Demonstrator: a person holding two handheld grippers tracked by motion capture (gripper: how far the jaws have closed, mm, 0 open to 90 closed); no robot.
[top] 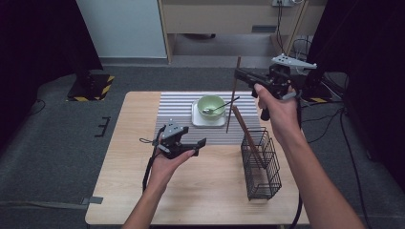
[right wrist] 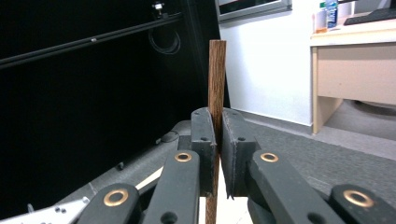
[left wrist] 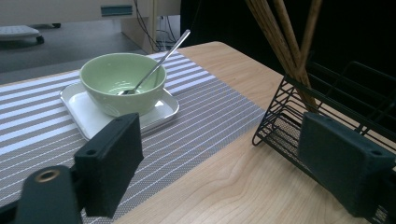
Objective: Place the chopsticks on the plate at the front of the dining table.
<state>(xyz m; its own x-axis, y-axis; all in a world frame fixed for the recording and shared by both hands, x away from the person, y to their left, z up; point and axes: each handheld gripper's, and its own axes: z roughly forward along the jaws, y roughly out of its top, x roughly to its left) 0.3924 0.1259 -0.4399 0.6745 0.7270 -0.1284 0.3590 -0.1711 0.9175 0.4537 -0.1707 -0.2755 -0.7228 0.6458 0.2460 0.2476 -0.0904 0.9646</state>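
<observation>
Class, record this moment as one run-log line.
right tool: shut on chopstick, raised upright | left tool: open, empty | wire basket: holds more chopsticks

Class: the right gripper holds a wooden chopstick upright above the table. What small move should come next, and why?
Probably lower the chopstick toward the striped mat beside the green bowl. The right gripper clamps it high in the air, already clear of the wire basket.

Left claw (top: 191, 145) agape low; right claw (top: 240, 74) clamped, raised.
</observation>
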